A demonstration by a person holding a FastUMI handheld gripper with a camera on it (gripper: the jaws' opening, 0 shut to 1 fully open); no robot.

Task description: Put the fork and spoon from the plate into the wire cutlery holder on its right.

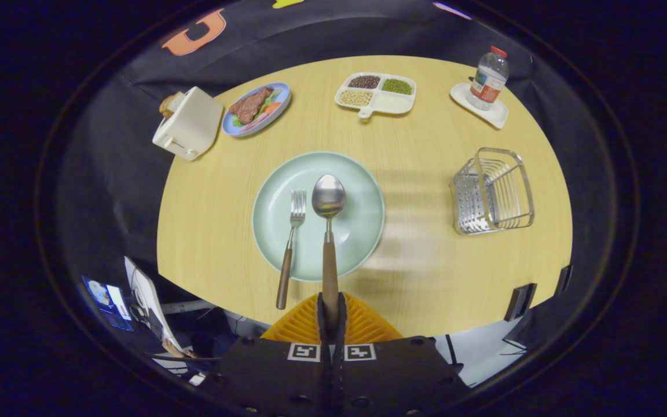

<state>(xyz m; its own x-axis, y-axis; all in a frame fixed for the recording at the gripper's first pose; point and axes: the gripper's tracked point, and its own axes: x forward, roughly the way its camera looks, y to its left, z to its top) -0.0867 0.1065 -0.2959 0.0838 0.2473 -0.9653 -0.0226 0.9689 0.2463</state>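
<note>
Between the orange fingers (362, 324), the tongs (331, 315) were clamped on the spoon (329, 231) by its wooden handle, bowl raised over the plate (362, 191). Beside it, the fork (290, 243) lay on the plate (handle overhanging toward the tabletop's (426, 266) near edge). Rightward stood the wire holder (493, 191), near the right edge.

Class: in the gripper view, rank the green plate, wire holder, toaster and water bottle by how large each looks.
1. Green plate
2. Wire holder and toaster: look alike
3. Water bottle

The gripper is shut on the spoon.
</note>
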